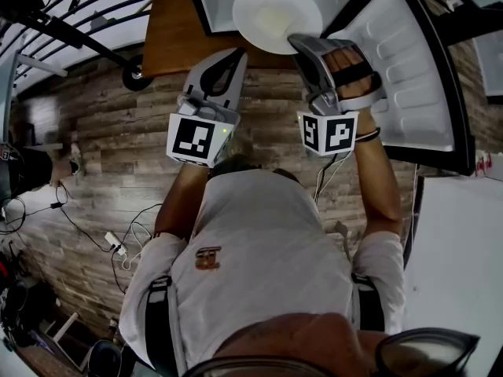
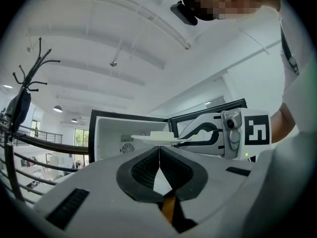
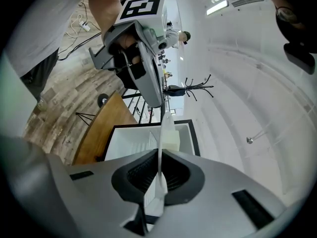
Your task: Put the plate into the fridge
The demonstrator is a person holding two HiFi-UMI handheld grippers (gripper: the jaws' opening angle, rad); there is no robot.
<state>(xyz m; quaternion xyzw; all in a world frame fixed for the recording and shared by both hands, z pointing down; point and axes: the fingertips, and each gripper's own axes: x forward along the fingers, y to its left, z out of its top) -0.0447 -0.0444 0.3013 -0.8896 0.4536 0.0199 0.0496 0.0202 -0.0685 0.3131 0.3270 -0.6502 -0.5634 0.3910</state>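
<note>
pinching plate (image 1: pixel 275 14), right claw (image 3: pixel 159 156); left claw (image 2: pixel 159 151) closed

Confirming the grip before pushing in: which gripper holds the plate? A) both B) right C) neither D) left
B: the right gripper is shut on the rim of the plate, while the left gripper has its jaws together on nothing.

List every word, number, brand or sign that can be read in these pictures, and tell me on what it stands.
No text can be read.
The marker cubes: only black-and-white square patterns, no letters.
The orange print on the person's shirt: too small and blurred to read.
The plate and the fridge door: no print shows.
</note>
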